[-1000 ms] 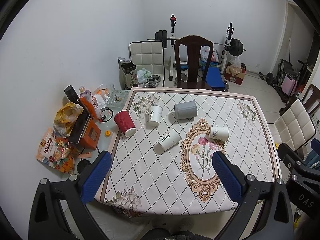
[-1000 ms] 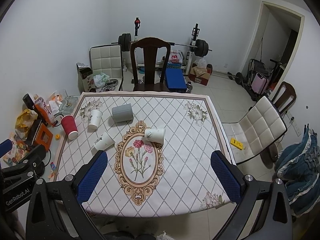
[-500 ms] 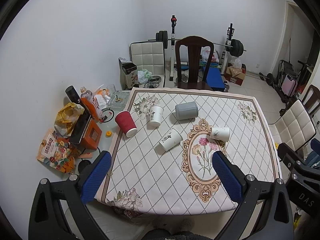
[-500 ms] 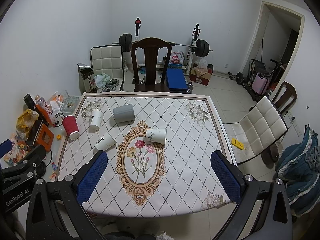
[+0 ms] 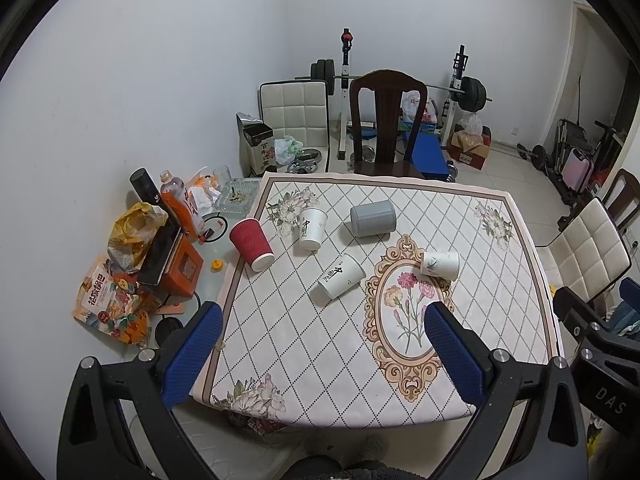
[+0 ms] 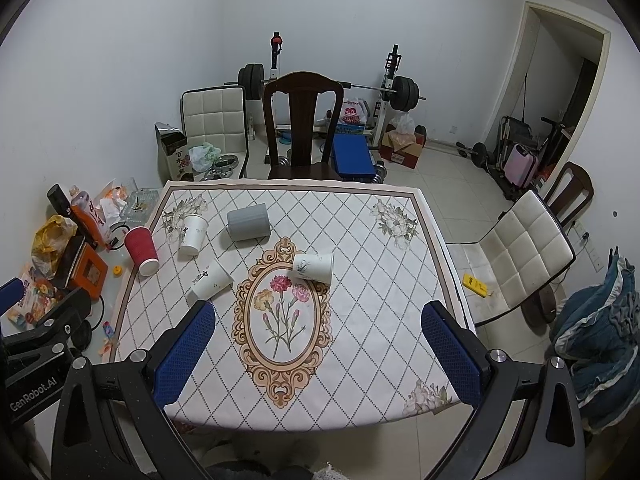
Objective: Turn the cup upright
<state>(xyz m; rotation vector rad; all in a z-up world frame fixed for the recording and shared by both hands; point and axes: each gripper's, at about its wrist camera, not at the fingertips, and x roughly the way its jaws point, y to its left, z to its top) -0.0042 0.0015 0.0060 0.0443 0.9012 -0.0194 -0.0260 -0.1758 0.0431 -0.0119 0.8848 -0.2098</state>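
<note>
Both the left gripper [image 5: 324, 350] and the right gripper [image 6: 318, 354] hang spread wide and empty above the near table [image 6: 360, 392] edge. Farther in, five cups lie tipped on the cloth; the nearest white cup [image 5: 341, 276] looks light, thin-walled and crushable, best pinched gently across its sidewall. Which cup is meant is unclear; their mouths are hard to make out.

we count five cups on the desk [image 5: 500, 320]: one red cup [image 5: 252, 245], one grey cup [image 5: 373, 218] and three white cups, namely one by the corner flowers [image 5: 311, 229], one lying left of the oval [image 5: 341, 281] and one lying at the oval's top edge [image 5: 439, 264]. we see three chairs near the desk: one dark wooden chair [image 6: 303, 128] and two white padded chairs [image 6: 214, 120] [image 6: 520, 252]. one yellow cap [image 5: 216, 265] lies on the floor.
</note>
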